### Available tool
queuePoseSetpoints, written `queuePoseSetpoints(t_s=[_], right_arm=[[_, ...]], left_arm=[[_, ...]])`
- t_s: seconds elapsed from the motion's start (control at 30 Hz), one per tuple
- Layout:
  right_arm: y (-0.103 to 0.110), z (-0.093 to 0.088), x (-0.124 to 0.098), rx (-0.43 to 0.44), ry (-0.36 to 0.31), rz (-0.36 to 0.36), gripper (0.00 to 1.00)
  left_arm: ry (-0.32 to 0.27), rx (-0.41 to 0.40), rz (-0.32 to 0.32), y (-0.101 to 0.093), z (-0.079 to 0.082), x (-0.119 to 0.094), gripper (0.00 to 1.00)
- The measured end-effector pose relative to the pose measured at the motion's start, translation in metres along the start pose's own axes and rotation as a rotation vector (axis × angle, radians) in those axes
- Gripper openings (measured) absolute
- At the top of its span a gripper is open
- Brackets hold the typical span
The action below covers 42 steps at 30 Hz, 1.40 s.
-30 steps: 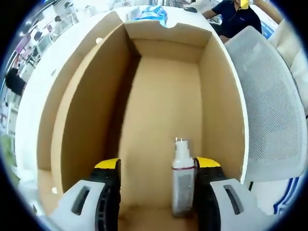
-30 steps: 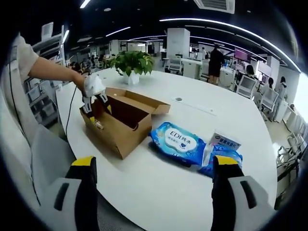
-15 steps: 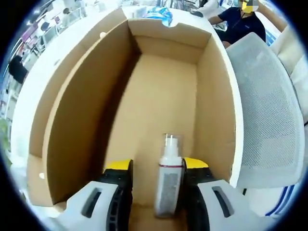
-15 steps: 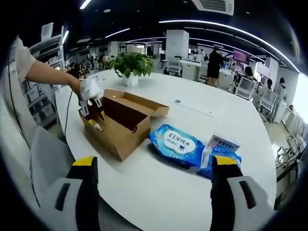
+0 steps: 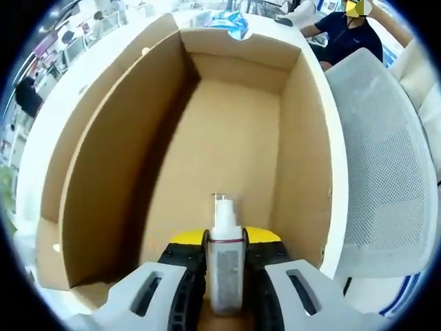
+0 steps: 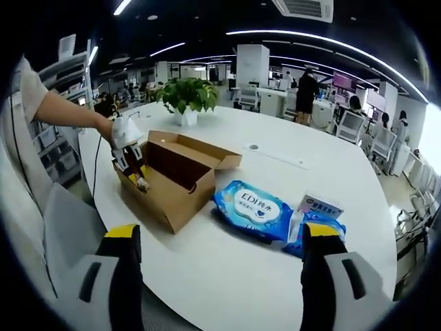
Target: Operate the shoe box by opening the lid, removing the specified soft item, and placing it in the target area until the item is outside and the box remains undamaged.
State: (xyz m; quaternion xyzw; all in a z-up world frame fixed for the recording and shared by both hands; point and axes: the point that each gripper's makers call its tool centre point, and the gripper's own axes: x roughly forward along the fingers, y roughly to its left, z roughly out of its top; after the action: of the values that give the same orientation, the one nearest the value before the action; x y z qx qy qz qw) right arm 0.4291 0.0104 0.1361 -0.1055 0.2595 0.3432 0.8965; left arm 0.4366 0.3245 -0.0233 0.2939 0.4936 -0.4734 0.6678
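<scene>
Over on the left, a person's hand brings the left gripper down at the near end of the shoe box, and its jaws are clamped on a small bottle. In the left gripper view you look straight down the box: brown walls either side, bare cardboard floor ahead, the bottle upright between the two yellow-tipped jaws with its pump head sticking out above them. Squeezing it around the body leaves the top free, which should make for a clean lift past the walls.

The lid is already folded back on the far side, so the box stands open and looks unharmed. The bottle is inside the box, at the end nearest the person, not yet out.

Moving right across the white table, a blue pack of wipes lies just beside the box, and a second blue pack sits beyond it. A potted plant stands behind.

The right gripper hangs well back, jaws spread wide and holding nothing, leaving the box alone for now.
</scene>
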Motion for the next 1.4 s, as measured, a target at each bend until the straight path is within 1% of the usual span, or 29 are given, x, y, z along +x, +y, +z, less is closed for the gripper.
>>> queuePoseSetpoints(t_s=[0.17, 0.23, 0.47, 0.67, 1.1, 1.4], right_arm=[[-0.001, 0.002, 0.001, -0.001, -0.004, 0.002, 0.91], [0.000, 0.002, 0.001, 0.000, -0.005, 0.006, 0.90], [0.003, 0.004, 0.002, -0.011, -0.005, 0.019, 0.89], [0.004, 0.005, 0.001, -0.011, -0.012, 0.027, 0.87], [0.010, 0.016, 0.003, -0.056, -0.023, 0.062, 0.83], [0.023, 0.026, 0.009, -0.101, -0.036, 0.117, 0.77]], left_arm=[[-0.003, 0.000, 0.021, 0.003, -0.001, 0.000, 0.17], [-0.002, 0.015, 0.040, 0.005, -0.001, 0.000, 0.17], [0.001, 0.036, 0.067, 0.006, 0.000, -0.001, 0.16], [-0.018, 0.033, 0.084, 0.007, 0.003, -0.006, 0.16], [-0.092, 0.012, 0.132, 0.008, 0.019, -0.023, 0.16], [-0.146, 0.004, 0.162, 0.005, 0.031, -0.040, 0.16]])
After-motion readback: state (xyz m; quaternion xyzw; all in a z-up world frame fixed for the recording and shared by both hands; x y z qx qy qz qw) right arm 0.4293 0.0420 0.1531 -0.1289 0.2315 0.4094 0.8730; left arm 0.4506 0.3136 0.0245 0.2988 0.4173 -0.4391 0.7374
